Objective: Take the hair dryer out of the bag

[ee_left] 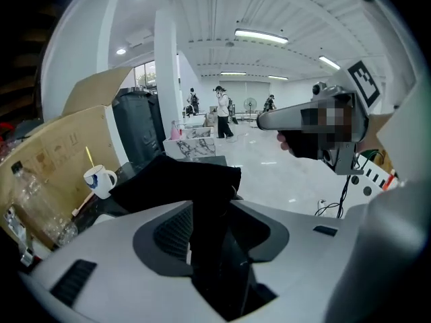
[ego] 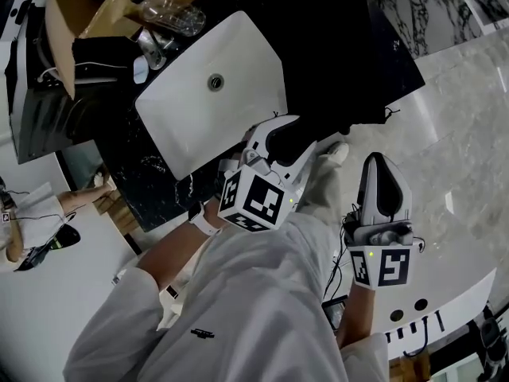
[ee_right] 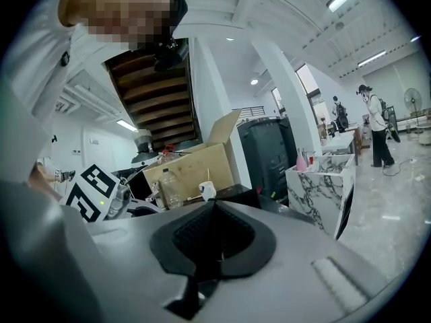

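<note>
A black fabric bag (ego: 350, 54) lies on the dark counter beside the white sink (ego: 238, 62). No hair dryer shows in any view. My left gripper (ego: 285, 130) points down at the counter's near edge with its jaws open. In the left gripper view a fold of the black bag (ee_left: 176, 179) stands in the gap of the left gripper (ee_left: 212, 204), and the pads do not press on it. My right gripper (ego: 380, 159) hangs lower right, off the counter over the marble floor. In its own view the right gripper (ee_right: 214, 204) is shut with nothing in it.
A cardboard box (ego: 71, 22), a clear plastic bottle (ego: 169, 10) and a white mug (ee_left: 100, 179) stand at the counter's far side. A black bin (ee_right: 269, 153) and a marble-faced block (ee_right: 323, 187) stand behind. People walk in the distance (ee_left: 221, 112).
</note>
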Motion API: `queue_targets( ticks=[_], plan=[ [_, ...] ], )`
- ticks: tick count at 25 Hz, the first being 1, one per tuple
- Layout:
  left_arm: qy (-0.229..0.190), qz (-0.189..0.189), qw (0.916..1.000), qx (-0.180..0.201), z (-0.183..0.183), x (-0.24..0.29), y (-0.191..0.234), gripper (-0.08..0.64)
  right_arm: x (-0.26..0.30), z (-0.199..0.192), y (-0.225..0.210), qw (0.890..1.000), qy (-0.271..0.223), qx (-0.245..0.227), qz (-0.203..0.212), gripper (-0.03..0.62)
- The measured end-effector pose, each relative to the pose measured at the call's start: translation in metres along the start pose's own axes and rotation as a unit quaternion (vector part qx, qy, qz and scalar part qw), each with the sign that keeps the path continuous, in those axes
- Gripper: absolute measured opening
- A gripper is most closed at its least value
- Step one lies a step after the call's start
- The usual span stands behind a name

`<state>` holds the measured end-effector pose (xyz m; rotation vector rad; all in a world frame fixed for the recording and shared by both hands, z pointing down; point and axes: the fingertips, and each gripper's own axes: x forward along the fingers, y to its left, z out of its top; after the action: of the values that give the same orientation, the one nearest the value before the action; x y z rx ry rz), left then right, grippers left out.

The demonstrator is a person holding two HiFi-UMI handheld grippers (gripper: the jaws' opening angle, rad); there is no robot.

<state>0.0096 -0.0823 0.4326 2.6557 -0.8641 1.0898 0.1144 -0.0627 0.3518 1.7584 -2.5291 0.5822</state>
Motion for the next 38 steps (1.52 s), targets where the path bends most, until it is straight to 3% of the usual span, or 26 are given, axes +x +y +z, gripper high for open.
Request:
queue_targets(
  ticks=[9, 16, 18, 21, 24, 27, 29, 31, 34, 38],
  plan=[
    [0.032, 0.014, 0.9954, 0.089, -0.021, 0.023, -0.002, 0.19, 0.004, -0.021, -0.008, 1.0, 0.003, 0.018, -0.01, 0.012],
    [0.072, 0.069, 0.9739, 0.204, -0.035, 0.039, 0.004, 0.187, 0.012, -0.03, -0.011, 1.0, 0.001, 0.027, -0.005, 0.012],
    [0.074, 0.083, 0.9699, 0.217, -0.035, 0.041, 0.007, 0.184, 0.013, -0.031, -0.013, 1.0, -0.001, 0.027, -0.005, 0.012],
    [0.066, 0.099, 0.9695, 0.214, -0.03, 0.043, 0.012, 0.114, 0.014, -0.033, -0.017, 0.999, -0.001, 0.031, -0.008, 0.012],
    [0.059, 0.104, 0.9732, 0.196, -0.028, 0.042, 0.015, 0.04, 0.013, -0.036, -0.02, 0.999, 0.0, 0.034, -0.012, 0.012],
    [0.051, 0.095, 0.9816, 0.158, -0.026, 0.039, 0.018, 0.026, 0.013, -0.038, -0.018, 0.999, 0.001, 0.036, -0.012, 0.012],
    [0.042, 0.077, 0.9903, 0.108, -0.024, 0.037, 0.02, 0.025, 0.013, -0.039, -0.017, 0.999, 0.004, 0.035, -0.011, 0.012],
    [0.025, 0.05, 0.9981, 0.026, -0.018, 0.034, 0.023, 0.025, 0.012, -0.039, -0.014, 0.999, 0.007, 0.035, -0.01, 0.012],
    [-0.004, 0.022, 0.9973, -0.07, -0.001, 0.025, 0.032, 0.025, 0.012, -0.039, -0.012, 0.999, 0.01, 0.033, -0.011, 0.012],
    [-0.024, -0.001, 0.992, -0.124, 0.017, 0.017, 0.038, 0.025, 0.011, -0.042, -0.008, 0.999, 0.027, 0.031, -0.008, 0.022]
  ],
)
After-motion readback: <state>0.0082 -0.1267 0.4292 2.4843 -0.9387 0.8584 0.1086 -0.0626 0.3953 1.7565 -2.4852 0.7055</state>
